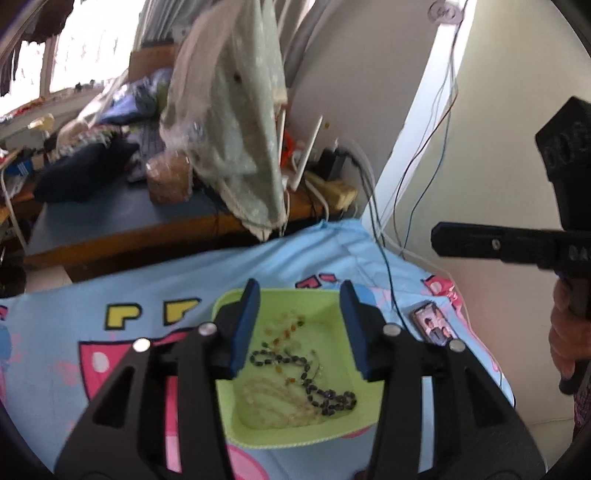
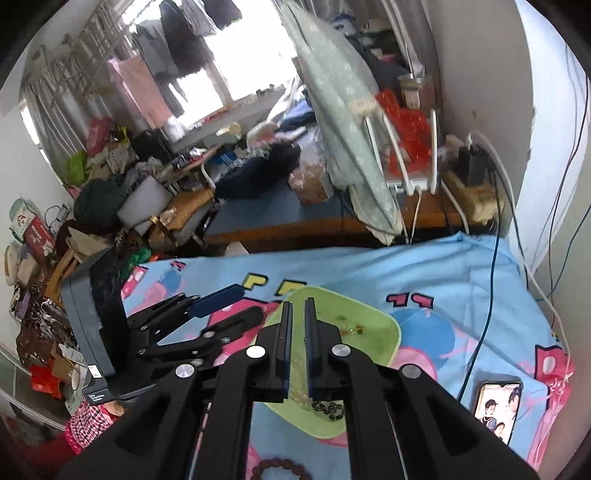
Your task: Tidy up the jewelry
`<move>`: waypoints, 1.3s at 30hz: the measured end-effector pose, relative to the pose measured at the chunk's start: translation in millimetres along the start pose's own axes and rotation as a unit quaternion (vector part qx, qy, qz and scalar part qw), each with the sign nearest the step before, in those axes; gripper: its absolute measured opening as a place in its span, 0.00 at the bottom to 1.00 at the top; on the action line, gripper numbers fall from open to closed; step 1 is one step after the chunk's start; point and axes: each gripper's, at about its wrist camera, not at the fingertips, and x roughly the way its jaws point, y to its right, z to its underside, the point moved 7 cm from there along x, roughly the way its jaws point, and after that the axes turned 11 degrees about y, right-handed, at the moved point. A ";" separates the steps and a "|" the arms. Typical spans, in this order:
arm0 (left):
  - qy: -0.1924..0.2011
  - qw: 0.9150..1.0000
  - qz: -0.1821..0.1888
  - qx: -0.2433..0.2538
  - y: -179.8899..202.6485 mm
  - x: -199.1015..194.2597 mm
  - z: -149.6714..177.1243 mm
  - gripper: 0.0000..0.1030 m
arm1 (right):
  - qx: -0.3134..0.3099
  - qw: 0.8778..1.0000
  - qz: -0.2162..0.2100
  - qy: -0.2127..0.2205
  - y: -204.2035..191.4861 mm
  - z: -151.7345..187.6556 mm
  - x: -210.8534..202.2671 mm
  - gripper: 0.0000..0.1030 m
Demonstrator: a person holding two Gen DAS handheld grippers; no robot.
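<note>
I was looking into a lived-in home bedroom, a bed under a cartoon-print sheet [image 2: 424, 266], laundry [image 2: 184, 40] hung at the bright window, a cluttered desk [image 2: 280, 218] with a router [image 2: 410, 162], a phone [image 2: 498, 408] lying on the sheet

A bright window [image 2: 207, 74] with clothes hanging [image 2: 184, 33] before it lights the cluttered room. A pale wall [image 1: 498, 110] carries loose cables [image 1: 439, 122] (several thin ones, trailing down). A low wooden desk with a blue top [image 2: 280, 218] stands beyond the bed's cartoon-printed blue sheet [image 1: 92, 288], draped by a pale green cloth [image 1: 240, 122]; piled bags and boxes [image 2: 92, 206] crowd the left.
</note>
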 end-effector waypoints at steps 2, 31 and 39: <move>0.023 1.000 0.003 0.000 0.7 -23.8 -7.0 0.42 | -0.006 1.000 -0.003 0.011 -7.2 -4.3 -12.9 0.00; -0.009 0.989 -0.139 -0.046 -119.5 -108.8 156.0 0.42 | -0.048 0.997 0.050 0.037 -79.8 232.0 42.8 0.00; -0.039 0.985 -0.149 -0.082 -142.0 -104.3 174.0 0.42 | 0.005 0.998 0.058 0.031 -52.4 243.7 43.8 0.00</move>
